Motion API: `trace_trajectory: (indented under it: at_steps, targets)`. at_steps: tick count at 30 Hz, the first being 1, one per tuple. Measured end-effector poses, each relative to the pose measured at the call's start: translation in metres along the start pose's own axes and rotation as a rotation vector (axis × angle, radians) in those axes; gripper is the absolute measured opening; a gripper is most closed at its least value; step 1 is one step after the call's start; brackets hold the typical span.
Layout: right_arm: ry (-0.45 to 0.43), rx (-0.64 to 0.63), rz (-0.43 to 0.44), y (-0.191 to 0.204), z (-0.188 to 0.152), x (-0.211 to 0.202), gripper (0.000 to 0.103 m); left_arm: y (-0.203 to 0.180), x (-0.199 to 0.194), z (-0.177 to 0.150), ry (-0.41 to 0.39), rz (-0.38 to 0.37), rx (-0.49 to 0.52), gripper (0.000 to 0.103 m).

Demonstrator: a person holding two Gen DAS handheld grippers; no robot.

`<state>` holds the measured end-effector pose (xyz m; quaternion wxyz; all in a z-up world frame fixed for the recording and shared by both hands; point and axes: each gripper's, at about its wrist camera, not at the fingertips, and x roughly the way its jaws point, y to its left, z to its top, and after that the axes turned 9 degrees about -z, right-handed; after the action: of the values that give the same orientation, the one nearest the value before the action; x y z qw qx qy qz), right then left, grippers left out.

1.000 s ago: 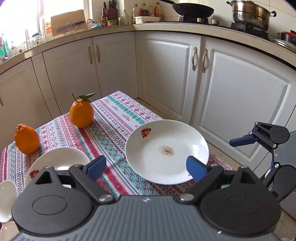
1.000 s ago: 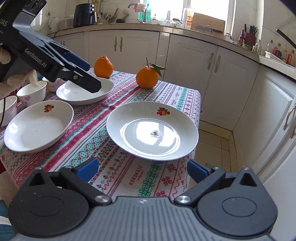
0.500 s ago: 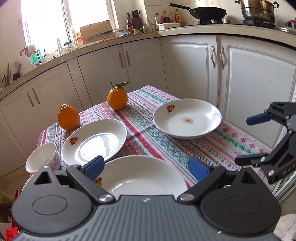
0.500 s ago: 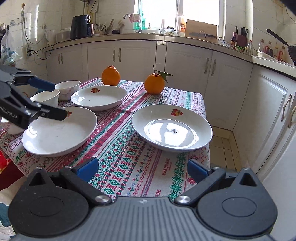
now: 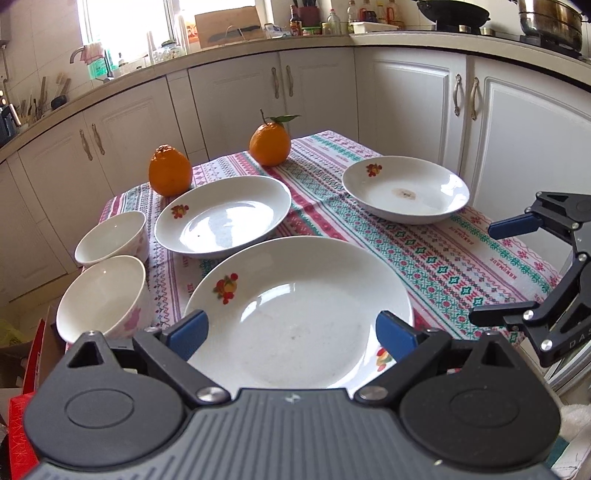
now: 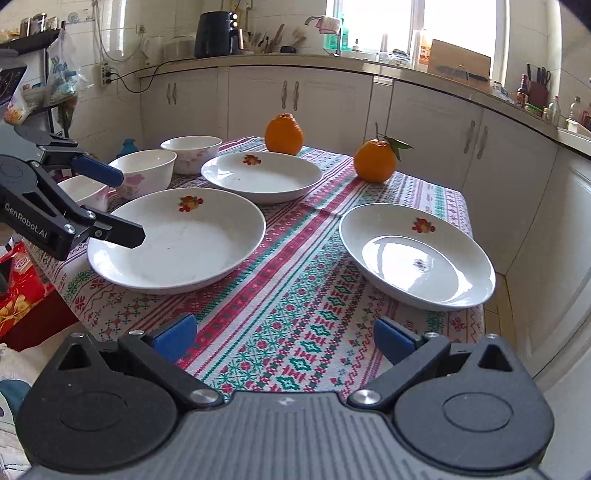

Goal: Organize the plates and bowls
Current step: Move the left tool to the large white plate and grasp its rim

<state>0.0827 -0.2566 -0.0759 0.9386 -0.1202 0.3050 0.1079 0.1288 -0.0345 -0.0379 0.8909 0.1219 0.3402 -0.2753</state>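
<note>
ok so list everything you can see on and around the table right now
shallow white ceramic plates with a fruit print: 3; nearest, middle and far right with a dark speck, all apart on the cloth
white ceramic bowls with pink flowers: 3, clustered along the table's left edge
oranges: 2, far end; one with a leaf, one without
striped patterned tablecloth: 1, red, green, white
white kitchen cabinets: behind the table
black wok and steel pot: on the stove
left tool: open, over the nearest plate
right tool: open, above bare cloth
</note>
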Motion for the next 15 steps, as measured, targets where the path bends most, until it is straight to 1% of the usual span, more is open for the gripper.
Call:
trace_trajectory:
  at_steps: [2, 6, 11, 15]
  targets:
    - [0.009, -0.021, 0.022, 0.006, 0.002, 0.006, 0.103, 0.008, 0.003, 0.001, 0.024, 0.018, -0.005, 0.097]
    - [0.022, -0.063, 0.066, 0.016, 0.007, 0.019, 0.103, 0.024, 0.013, 0.007, 0.085, 0.030, -0.030, 0.097]
    - [0.028, -0.095, 0.132, 0.025, 0.009, 0.031, 0.103, 0.046, 0.025, 0.017, 0.144, -0.013, -0.087, 0.096]
    - [0.024, -0.141, 0.176, 0.029, 0.013, 0.040, 0.103, 0.056, 0.040, 0.025, 0.205, -0.044, -0.095, 0.094]
